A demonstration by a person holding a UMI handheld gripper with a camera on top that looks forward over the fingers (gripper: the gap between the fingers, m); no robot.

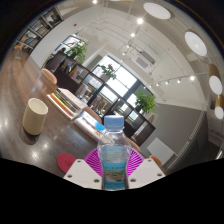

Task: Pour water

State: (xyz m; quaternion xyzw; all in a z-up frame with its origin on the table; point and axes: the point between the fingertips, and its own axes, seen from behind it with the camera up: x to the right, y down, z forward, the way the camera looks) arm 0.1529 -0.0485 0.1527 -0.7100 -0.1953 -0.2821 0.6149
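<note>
Between the gripper [115,172] fingers, a water bottle [114,150] hides both pads' inner faces.

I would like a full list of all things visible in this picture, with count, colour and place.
water bottle: one, clear with blue label and pale cap, upright between the fingers.
cup: one, cream, on the table, beyond the fingers to the side.
table: one, brown wood, under the cup.
potted plants: three, green, by the far windows.
ceiling lights: several, white, overhead.
tongs: one pair, pink pads, both fingers pressing on the water bottle.
</note>
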